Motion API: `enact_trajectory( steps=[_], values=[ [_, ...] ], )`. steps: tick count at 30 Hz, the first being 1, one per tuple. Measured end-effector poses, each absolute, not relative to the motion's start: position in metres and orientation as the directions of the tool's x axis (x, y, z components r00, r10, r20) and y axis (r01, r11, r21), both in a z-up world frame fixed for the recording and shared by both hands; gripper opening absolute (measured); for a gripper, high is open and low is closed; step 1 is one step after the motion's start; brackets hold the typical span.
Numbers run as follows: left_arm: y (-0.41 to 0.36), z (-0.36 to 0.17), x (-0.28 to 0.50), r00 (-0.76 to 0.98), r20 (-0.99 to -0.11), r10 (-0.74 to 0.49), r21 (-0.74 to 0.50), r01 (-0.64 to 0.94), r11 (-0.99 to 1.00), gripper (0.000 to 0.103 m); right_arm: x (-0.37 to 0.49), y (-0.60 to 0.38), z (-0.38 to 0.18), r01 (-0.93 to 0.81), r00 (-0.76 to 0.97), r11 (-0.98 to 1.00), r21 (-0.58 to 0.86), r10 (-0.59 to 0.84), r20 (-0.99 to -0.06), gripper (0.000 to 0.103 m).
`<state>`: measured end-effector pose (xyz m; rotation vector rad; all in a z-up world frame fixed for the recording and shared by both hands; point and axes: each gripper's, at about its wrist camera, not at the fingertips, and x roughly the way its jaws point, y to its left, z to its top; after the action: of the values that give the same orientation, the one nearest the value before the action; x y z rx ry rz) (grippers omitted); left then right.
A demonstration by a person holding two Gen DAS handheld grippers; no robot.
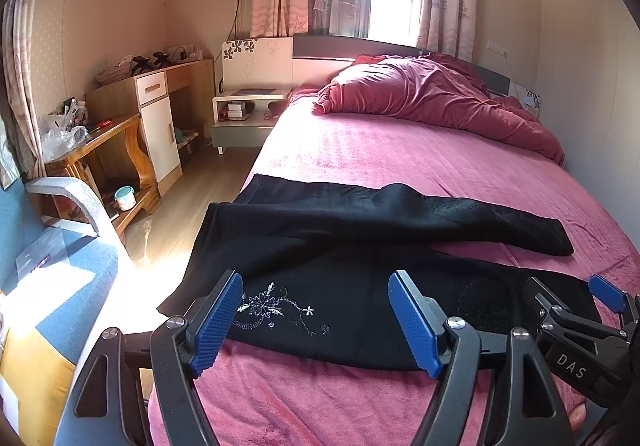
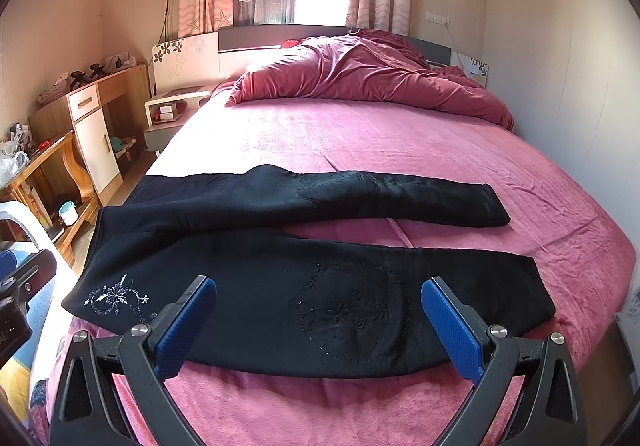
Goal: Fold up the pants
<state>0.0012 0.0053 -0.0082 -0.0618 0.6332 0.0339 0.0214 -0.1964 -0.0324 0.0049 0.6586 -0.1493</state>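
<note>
Left wrist view
Around you: the wooden desk with a white drawer and door [image 1: 154, 113] and the white bedside shelf [image 1: 244, 113] stand left of the bed; the crumpled red duvet [image 1: 436, 97] is heaped at the headboard, well apart from the garment.
Task item: your black fleece pants with silver floral embroidery [image 1: 320, 258] lie spread across the fuzzy pink bedsheet [image 1: 400, 153], waistband hanging over the bed's left edge, both legs running right.
Your fingers: the left gripper [image 1: 316, 322] is spread wide over the embroidered hip, gripping nothing; the right gripper [image 1: 576, 310] shows at the right edge, parted.

Right wrist view
Task item: the pants [image 2: 304, 286] lie flat, legs split in a narrow V, a stitched oval motif on the near leg.
Your fingers: the right gripper [image 2: 320, 330] is wide apart over the near leg, its ribbed blue pads [image 2: 452, 330] holding nothing.
</note>
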Motion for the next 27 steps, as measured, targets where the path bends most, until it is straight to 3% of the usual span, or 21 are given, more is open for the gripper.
enact_trajectory(
  steps=[19, 27],
  values=[
    [0.009, -0.018, 0.009, 0.772, -0.635, 0.011, -0.056, -0.061, 0.997, 0.077, 0.024, -0.207, -0.051, 0.142, 0.741, 0.989, -0.030, -0.127, -0.659, 0.103],
    [0.019, -0.032, 0.025, 0.741, -0.671, -0.034, -0.093, -0.039, 0.995, 0.077, 0.024, -0.245, -0.083, 0.154, 0.678, 0.980, 0.123, -0.014, -0.735, 0.103]
  ],
)
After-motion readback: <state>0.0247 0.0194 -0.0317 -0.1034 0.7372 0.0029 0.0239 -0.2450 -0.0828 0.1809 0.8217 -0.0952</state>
